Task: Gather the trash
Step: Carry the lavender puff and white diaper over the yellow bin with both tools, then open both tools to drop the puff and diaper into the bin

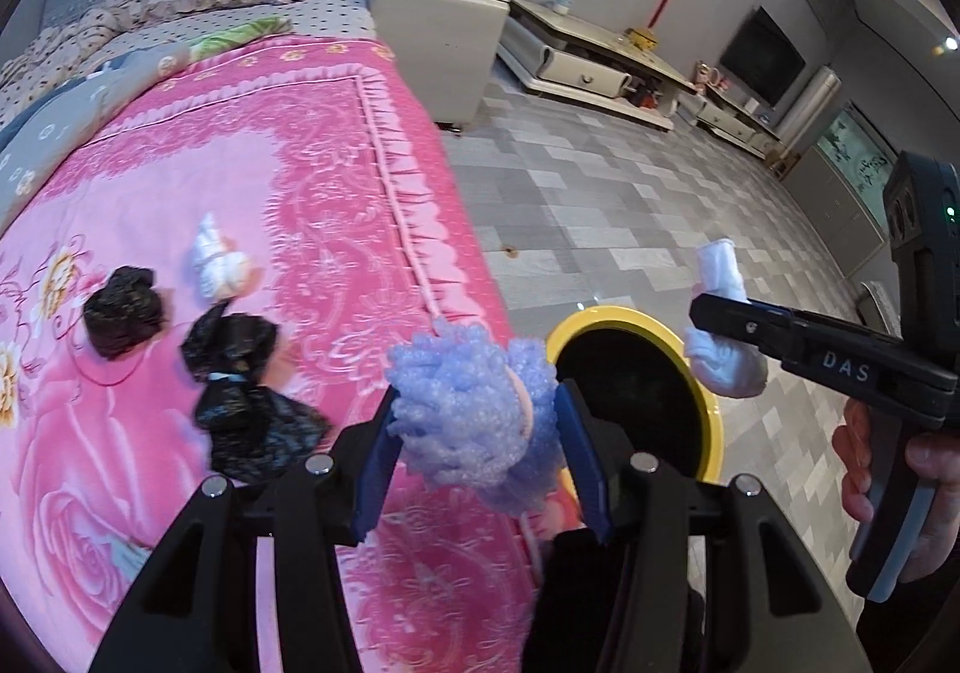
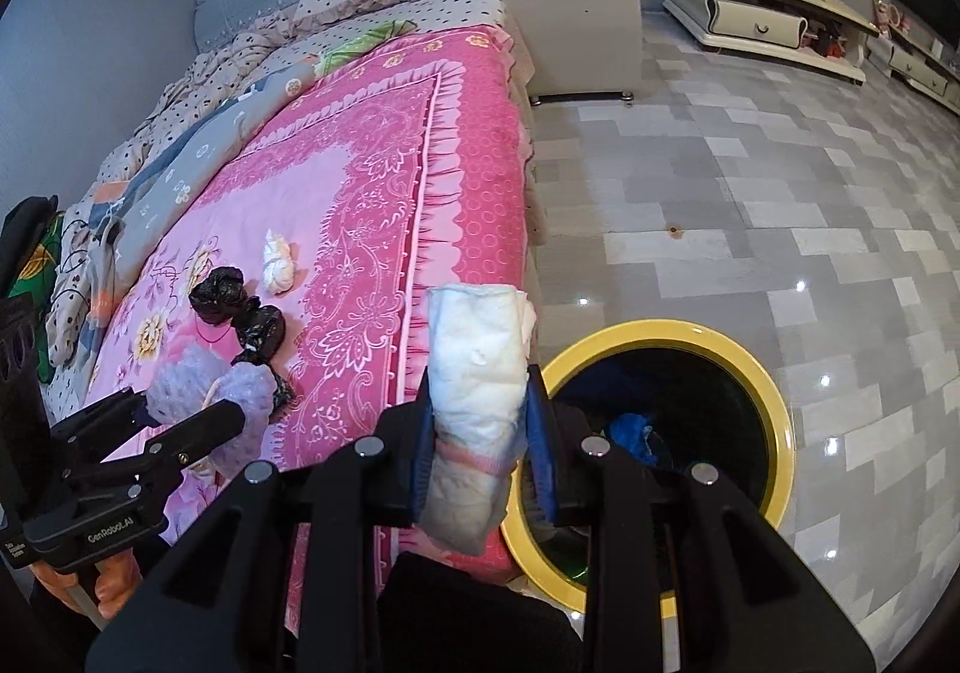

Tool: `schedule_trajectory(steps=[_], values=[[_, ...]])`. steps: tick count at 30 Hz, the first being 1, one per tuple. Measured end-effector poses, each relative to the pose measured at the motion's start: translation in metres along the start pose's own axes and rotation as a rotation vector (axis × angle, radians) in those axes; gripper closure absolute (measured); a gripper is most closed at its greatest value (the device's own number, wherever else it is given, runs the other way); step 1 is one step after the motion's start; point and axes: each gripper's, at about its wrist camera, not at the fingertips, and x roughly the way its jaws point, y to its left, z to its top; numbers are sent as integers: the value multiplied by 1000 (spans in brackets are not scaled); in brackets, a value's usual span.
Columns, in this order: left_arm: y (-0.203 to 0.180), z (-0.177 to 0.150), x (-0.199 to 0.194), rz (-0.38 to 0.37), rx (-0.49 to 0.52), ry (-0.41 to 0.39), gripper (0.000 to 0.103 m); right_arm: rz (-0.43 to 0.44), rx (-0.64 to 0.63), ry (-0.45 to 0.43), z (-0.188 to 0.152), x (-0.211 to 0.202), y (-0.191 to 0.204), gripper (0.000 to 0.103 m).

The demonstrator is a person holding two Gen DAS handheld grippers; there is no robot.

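On the pink blanket (image 1: pixel 180 433) at left lie two black bags (image 1: pixel 123 310) and a white wad (image 1: pixel 219 262). Your left gripper (image 1: pixel 474 421) clamps purple foam (image 1: pixel 468 409) at centre; your right gripper (image 2: pixel 480 421) pinches a white roll (image 2: pixel 477 373) beside the yellow bin (image 2: pixel 774 397), lower right

Bright, even indoor light; ceiling-lamp glints on glossy floor (image 2: pixel 750 253); fisheye-bent, dark-vignetted edges.

Two crumpled black plastic bags (image 1: pixel 123 311) (image 1: pixel 240 385) lie at the left of the frame. Two white tissue bundles show: one on the bed (image 1: pixel 216 260), one at the right (image 1: pixel 723 337). One lilac foam wad (image 1: pixel 474 409) and one yellow-rimmed round bin (image 1: pixel 696 391) sit low centre.
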Motion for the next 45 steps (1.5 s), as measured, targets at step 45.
schedule_trajectory(steps=[45], values=[[-126, -17, 135, -153, 107, 233, 47, -129, 279, 72, -28, 44, -160, 70]])
